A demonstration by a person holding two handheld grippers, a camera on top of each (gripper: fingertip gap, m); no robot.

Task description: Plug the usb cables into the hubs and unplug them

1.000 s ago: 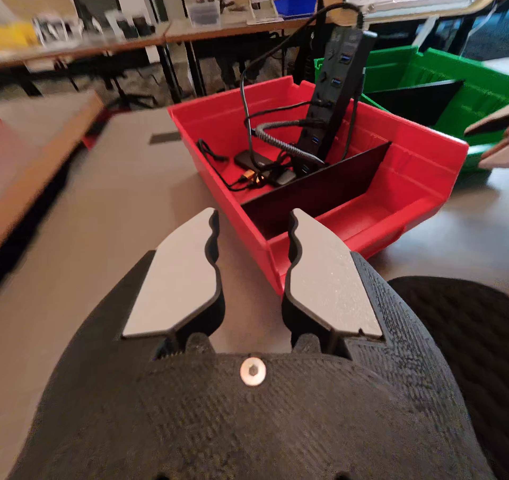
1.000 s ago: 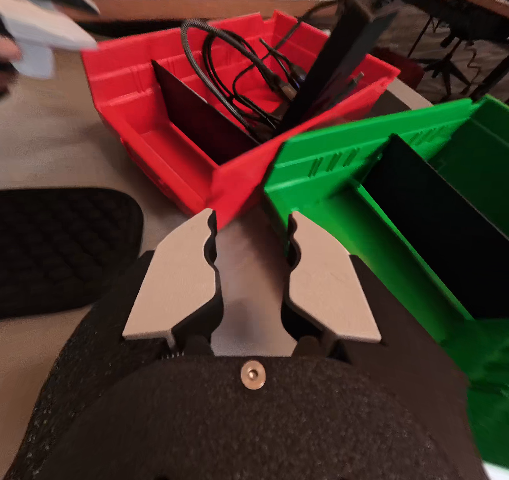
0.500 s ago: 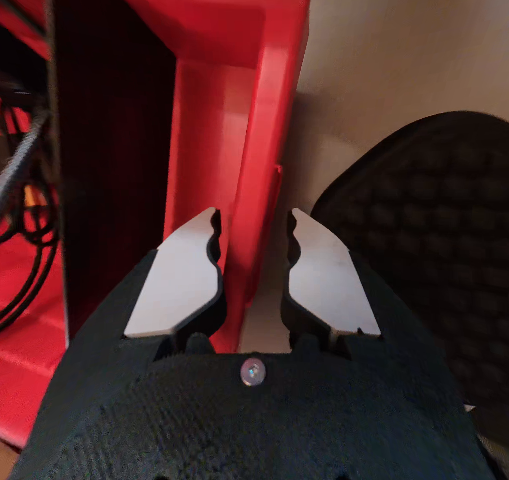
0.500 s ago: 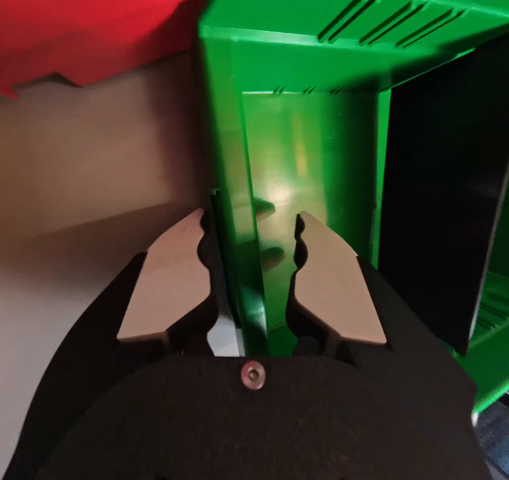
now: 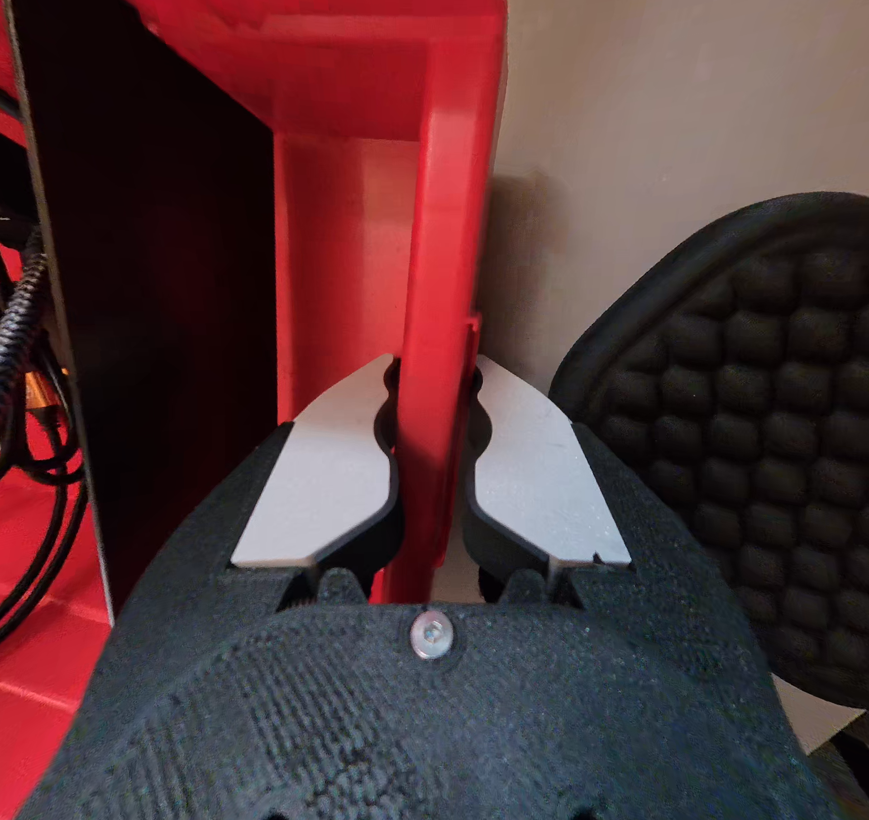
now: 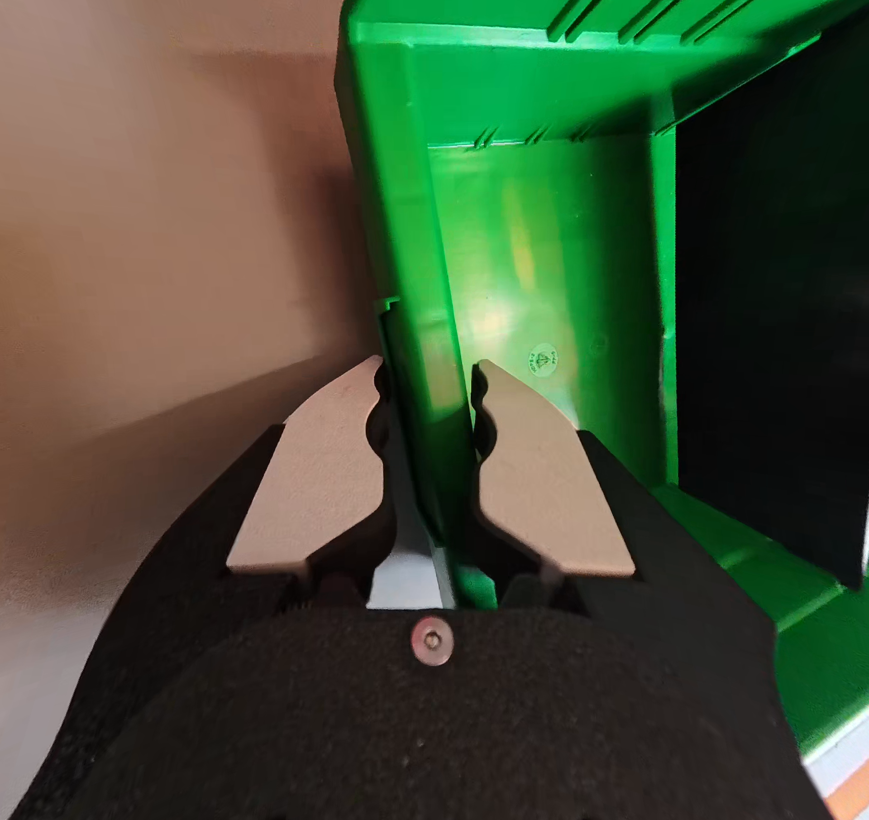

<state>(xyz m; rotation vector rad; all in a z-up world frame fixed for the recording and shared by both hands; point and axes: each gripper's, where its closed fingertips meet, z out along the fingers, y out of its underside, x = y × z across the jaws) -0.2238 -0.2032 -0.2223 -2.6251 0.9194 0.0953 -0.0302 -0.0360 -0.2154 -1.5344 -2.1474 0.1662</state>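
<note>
Left gripper (image 5: 433, 374): grey fingers clamped on the front wall of the red plastic bin (image 5: 442, 242), one finger inside, one outside. Left of it a black divider panel (image 5: 155, 280) stands upright in the bin; beyond that, black usb cables (image 5: 28, 374), one braided, lie in the far compartment. A black quilted pad (image 5: 752, 444) lies on the table to the right.

Right gripper (image 6: 425, 367): fingers pinching the wall of the green plastic bin (image 6: 541, 233), with a dark divider (image 6: 771, 280) inside. Beige tabletop (image 6: 164, 209) to the left.
</note>
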